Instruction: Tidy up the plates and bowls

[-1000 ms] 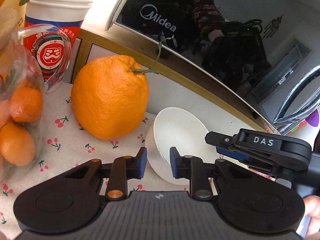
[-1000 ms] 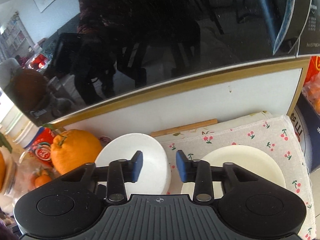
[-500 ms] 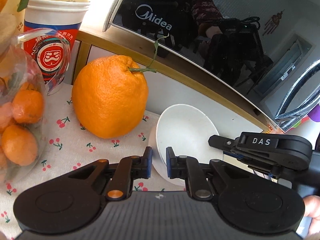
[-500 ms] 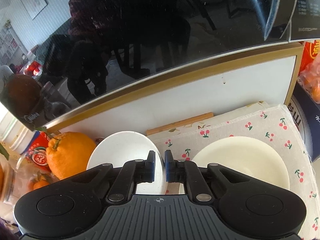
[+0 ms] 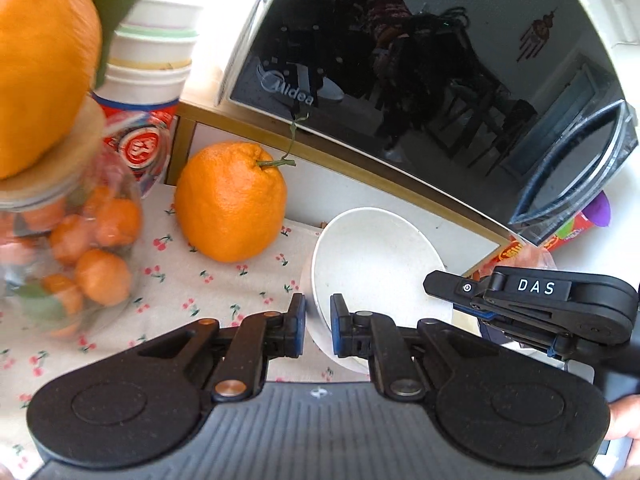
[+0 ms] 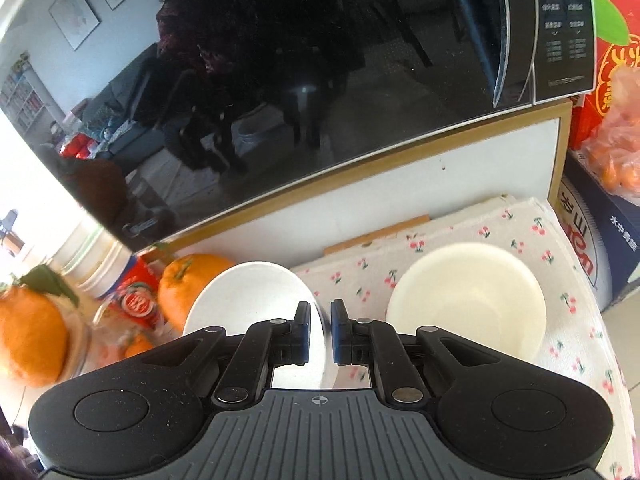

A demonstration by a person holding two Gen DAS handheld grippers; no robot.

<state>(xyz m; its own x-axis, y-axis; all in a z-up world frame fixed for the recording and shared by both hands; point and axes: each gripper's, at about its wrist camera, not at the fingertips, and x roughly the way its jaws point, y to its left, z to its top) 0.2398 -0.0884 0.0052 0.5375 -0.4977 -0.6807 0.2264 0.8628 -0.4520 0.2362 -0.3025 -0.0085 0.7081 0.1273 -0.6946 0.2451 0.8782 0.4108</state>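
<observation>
The white bowl (image 5: 372, 256) hangs tilted between my two claws, above the cherry-print cloth (image 5: 208, 288) on the counter. My left claw (image 5: 318, 330) has just closed and pinches the bowl's near left rim; my right claw (image 6: 320, 330) has also just closed and pinches the rim on the opposite side. Just beside it to the right, a cream plate (image 6: 468, 300) lies flat on the cloth. To the left stands a large orange (image 5: 232, 204), then a glass jar of small oranges (image 5: 68, 248). Behind everything sits a black-fronted microwave (image 6: 320, 80).
</observation>
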